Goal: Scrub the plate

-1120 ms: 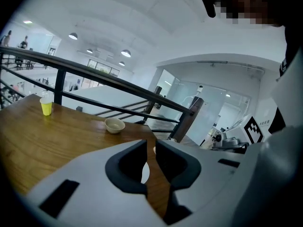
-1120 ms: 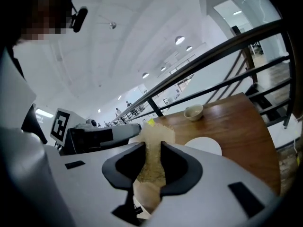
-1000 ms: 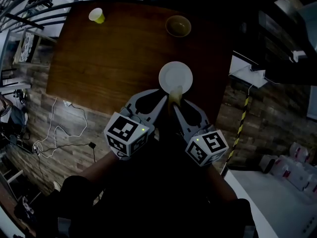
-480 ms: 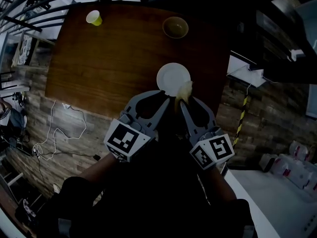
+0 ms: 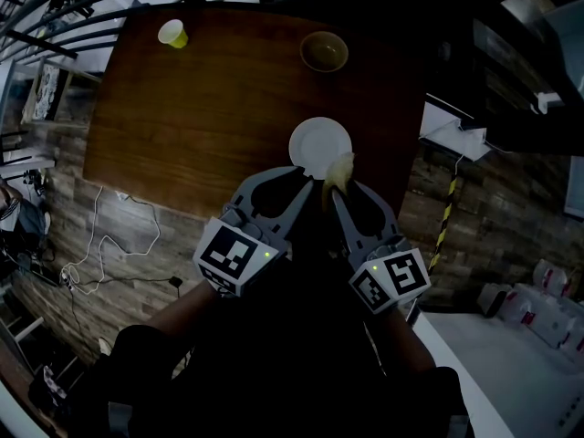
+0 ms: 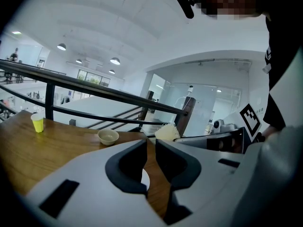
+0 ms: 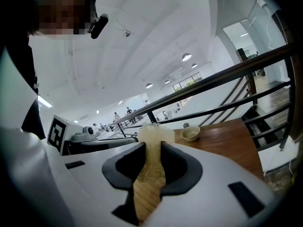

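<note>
A white plate point(image 5: 318, 140) lies on the brown wooden table point(image 5: 201, 108), just beyond both grippers. My right gripper point(image 5: 337, 190) is shut on a wooden-handled scrub brush point(image 5: 338, 172), whose pale bristles sit at the plate's near right rim. In the right gripper view the brush point(image 7: 152, 162) stands between the jaws of the right gripper point(image 7: 152, 148), bristles pointing away. My left gripper point(image 5: 297, 183) hovers beside it at the plate's near edge; its jaws point(image 6: 151, 143) stand almost together with nothing between them. A sliver of the plate point(image 6: 145, 181) shows through the gap.
A tan bowl point(image 5: 324, 50) sits at the table's far side and a yellow cup point(image 5: 172, 33) at its far left corner. A dark railing runs along the table's far edge. Cables lie on the floor to the left, below the table.
Both grippers have shifted slightly right and forward; the brush went from the plate's near edge to its near right rim. Almost nothing has moved in the last half second.
</note>
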`<state>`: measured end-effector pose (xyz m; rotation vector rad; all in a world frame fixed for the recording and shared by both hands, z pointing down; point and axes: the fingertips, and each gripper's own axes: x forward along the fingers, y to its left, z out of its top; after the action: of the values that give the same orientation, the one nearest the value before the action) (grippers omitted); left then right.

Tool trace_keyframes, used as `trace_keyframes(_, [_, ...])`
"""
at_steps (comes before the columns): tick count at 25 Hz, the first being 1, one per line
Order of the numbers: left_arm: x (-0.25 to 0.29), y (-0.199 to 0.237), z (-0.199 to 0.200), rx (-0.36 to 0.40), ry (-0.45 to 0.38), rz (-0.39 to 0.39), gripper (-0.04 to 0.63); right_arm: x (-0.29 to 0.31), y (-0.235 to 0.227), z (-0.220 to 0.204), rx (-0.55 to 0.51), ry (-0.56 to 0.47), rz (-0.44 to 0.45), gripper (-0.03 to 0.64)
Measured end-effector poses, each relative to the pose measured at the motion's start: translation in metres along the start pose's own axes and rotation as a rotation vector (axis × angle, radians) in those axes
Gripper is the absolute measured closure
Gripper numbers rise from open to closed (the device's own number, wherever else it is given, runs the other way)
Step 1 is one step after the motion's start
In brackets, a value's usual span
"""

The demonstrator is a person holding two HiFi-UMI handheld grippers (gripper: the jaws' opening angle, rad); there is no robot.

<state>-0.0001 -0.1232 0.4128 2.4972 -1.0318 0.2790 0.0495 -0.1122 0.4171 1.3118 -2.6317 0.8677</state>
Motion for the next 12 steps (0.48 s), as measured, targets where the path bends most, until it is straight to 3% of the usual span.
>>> trace_keyframes(12, [0.0027, 0.0049, -0.0093, -0.007, 0.034, 0.013, 0.526, -0.0004, -0.0063, -0.0036, 0.001, 0.009, -0.011, 0.508])
